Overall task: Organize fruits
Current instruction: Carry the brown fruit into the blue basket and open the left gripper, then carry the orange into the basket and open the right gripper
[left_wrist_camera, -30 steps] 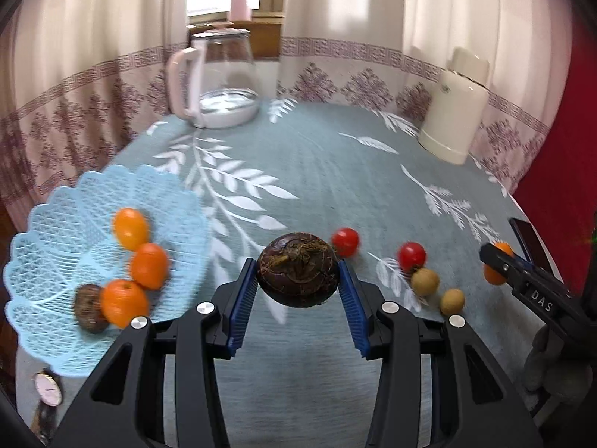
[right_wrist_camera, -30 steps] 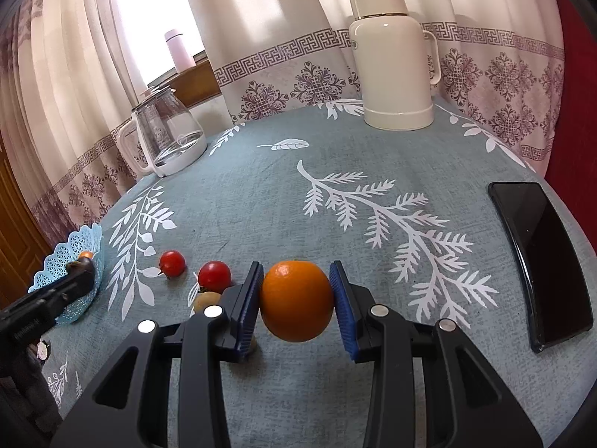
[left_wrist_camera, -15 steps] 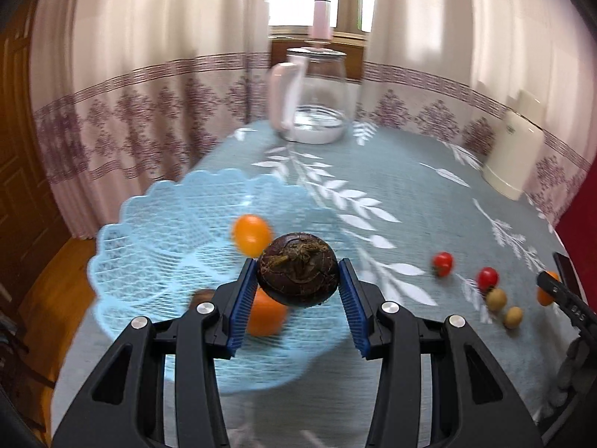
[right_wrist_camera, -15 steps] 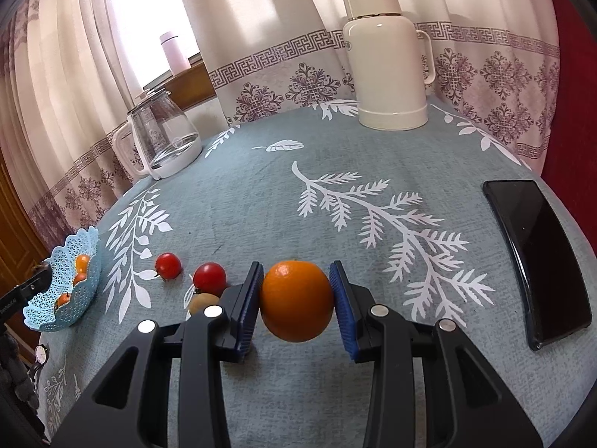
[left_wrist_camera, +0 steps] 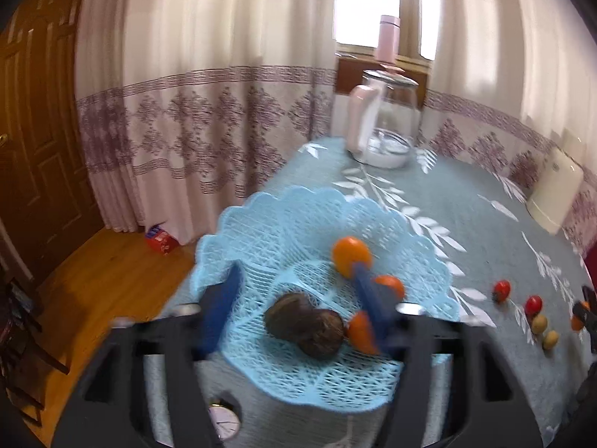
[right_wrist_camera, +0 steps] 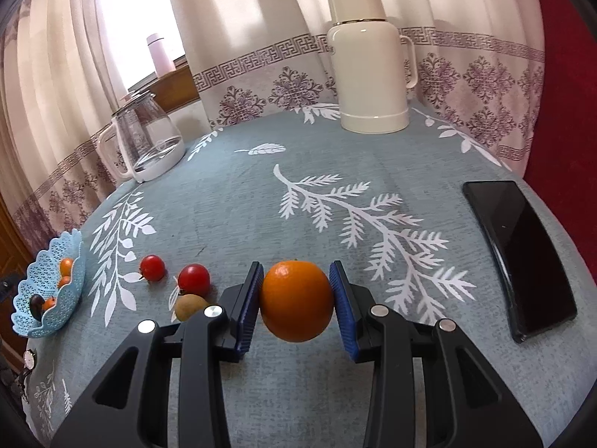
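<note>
Your basket (left_wrist_camera: 298,224) sits at the table's (right_wrist_camera: 242,194) left edge, fruit (left_wrist_camera: 321,330) in it; kettle (right_wrist_camera: 149,142) behind, flask (right_wrist_camera: 369,74) far back, phone (right_wrist_camera: 518,254) right, tomatoes (right_wrist_camera: 193,279) between.

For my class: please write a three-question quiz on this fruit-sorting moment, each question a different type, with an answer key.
1. True or false: the left gripper is shut on a fruit.
2. What does the right gripper hold? A) the orange B) a red tomato C) the phone
3. Fill in: the two dark brown fruits lie in the blue ____.

Key: 1 false, it is open above the basket; 2 A; 3 basket.
</note>
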Demonstrator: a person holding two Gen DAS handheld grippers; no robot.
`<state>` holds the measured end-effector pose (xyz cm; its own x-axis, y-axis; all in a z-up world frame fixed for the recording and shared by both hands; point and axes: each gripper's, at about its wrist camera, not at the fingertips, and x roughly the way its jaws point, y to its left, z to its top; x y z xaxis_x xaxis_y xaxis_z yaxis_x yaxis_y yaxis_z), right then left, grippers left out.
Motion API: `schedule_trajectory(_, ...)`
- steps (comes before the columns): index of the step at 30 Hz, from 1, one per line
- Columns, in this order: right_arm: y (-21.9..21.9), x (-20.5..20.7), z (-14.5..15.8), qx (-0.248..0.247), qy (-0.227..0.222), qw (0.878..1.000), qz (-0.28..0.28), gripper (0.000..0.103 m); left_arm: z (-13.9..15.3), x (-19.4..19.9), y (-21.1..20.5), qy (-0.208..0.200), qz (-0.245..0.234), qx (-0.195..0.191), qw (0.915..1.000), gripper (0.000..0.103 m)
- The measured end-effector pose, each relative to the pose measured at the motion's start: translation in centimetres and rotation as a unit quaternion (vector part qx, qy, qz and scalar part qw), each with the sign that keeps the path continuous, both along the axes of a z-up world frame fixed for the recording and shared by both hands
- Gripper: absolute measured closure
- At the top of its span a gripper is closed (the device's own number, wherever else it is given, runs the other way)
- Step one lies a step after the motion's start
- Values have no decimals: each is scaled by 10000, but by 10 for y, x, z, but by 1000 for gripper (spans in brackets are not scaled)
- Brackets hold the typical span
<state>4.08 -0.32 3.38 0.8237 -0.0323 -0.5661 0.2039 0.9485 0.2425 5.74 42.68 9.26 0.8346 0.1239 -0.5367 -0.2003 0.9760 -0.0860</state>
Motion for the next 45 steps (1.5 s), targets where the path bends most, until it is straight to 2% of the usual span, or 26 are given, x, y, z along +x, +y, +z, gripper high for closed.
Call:
schedule_trajectory(7,14,-6,8,-10,-18,10000,71,66,16,-9,16,-242,138,46,9996,20)
schedule_trajectory(15,81,-3,37,36,-288,9953,924,66,31,-16,26,-422,95,-116,9990,16)
schedule_trajectory(21,154,7,56,240,-369,9815,1864,66,37,-18,37,-469,146,-303,9983,15)
schedule_trajectory(28,230,21,56,420,-210,9643,2607,66,41,-22,49,-535,159,-446,9974,15)
schedule_trajectory(40,329,42,44,392,156,9396,3397,65,47,-29,70,-658,316,-719,9947,14)
schedule_trajectory(42,337,46,42,433,193,9371,3458,61,47,-28,71,-660,308,-759,9944,14)
schedule_trajectory(43,340,47,41,450,186,9371,3457,55,47,-28,72,-657,313,-768,9944,14)
schedule_trajectory(45,340,46,41,463,155,9377,3439,54,46,-26,72,-638,310,-790,9943,14)
